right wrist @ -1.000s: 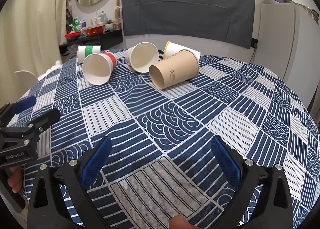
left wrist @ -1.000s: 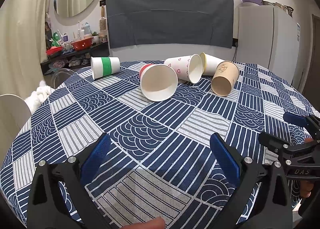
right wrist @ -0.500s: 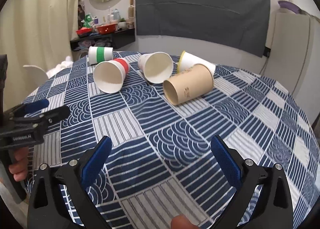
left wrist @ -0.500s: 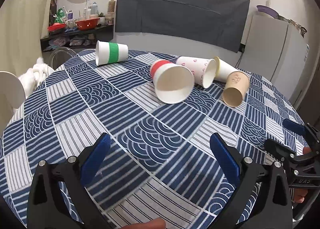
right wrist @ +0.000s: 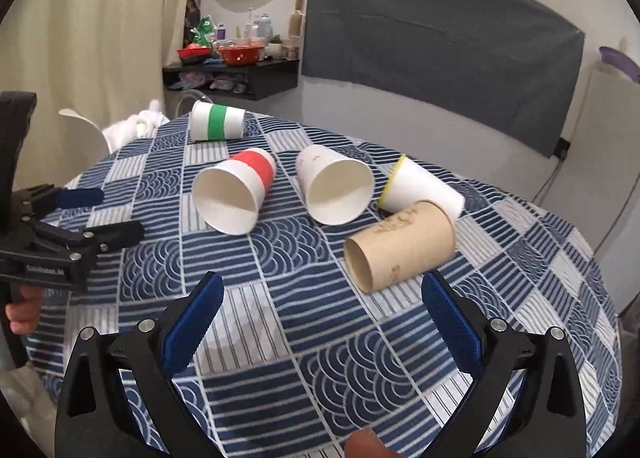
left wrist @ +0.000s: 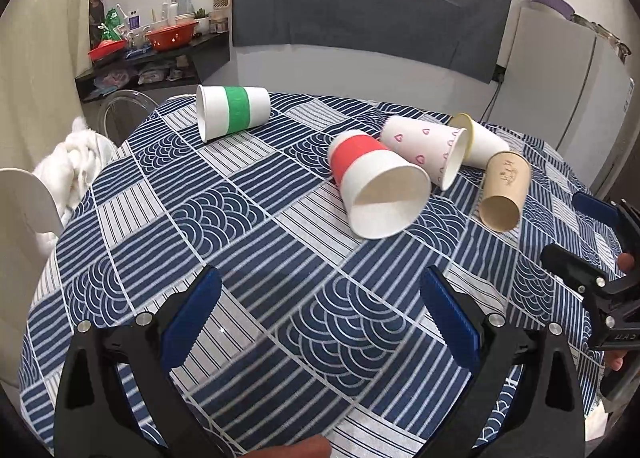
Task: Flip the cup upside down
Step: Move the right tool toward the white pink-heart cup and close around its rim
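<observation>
Both the left gripper and the right gripper are spread wide and empty above the patterned tablecloth. The brown cup lies on its side just beyond the right gripper; the red-banded cup, heart-print cup, yellow-rimmed cup and green-banded cup also lie on their sides.

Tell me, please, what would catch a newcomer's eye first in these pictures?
Five paper cups lie tipped on their sides on the blue patterned tablecloth: the green-banded cup apart at the far edge, the red-banded cup, the heart-print cup, the yellow-rimmed cup and the brown cup clustered. The left gripper and right gripper are open and empty.
</observation>
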The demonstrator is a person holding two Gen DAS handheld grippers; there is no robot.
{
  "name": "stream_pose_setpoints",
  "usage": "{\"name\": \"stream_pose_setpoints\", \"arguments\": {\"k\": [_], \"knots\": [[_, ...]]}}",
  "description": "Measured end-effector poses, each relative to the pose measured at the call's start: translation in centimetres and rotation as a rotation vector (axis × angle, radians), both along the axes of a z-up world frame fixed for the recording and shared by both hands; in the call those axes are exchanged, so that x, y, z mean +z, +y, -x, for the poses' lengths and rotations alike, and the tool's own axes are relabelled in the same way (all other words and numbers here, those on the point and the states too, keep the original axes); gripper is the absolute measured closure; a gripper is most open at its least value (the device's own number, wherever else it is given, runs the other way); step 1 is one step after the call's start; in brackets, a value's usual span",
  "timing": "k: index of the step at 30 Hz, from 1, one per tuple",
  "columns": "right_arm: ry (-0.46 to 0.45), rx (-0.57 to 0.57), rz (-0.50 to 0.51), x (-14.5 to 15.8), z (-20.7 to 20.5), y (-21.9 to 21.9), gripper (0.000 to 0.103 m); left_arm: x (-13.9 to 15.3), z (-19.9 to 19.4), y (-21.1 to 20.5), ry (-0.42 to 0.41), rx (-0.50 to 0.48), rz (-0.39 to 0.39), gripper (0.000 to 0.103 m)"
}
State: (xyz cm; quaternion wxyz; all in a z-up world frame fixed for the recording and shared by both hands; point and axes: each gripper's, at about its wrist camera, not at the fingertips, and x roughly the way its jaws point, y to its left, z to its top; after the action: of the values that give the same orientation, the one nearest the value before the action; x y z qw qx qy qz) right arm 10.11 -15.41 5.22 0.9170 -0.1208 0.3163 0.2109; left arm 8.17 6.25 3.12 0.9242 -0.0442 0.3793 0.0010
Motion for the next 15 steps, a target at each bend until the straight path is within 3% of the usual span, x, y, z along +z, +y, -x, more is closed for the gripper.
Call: {"name": "stream_pose_setpoints", "arguments": {"k": [4,8,15], "knots": [[0.002,0.005,0.023,0.4,-2.1,0.7,0.008,0.3,-1.8,0.8,0.040,-0.009,0.031,0.006],[0.028,0.029,0.024,0.4,-4.6,1.2,0.008,0.4,-3.3,0.9,0.058,-0.010,-0.018,0.006],[0.057,0.081,0.035,0.5,-9.3,2.9,0.008,0.2,-4.7,1.1,0.095,-0.032,-0.028,0.006]]}}
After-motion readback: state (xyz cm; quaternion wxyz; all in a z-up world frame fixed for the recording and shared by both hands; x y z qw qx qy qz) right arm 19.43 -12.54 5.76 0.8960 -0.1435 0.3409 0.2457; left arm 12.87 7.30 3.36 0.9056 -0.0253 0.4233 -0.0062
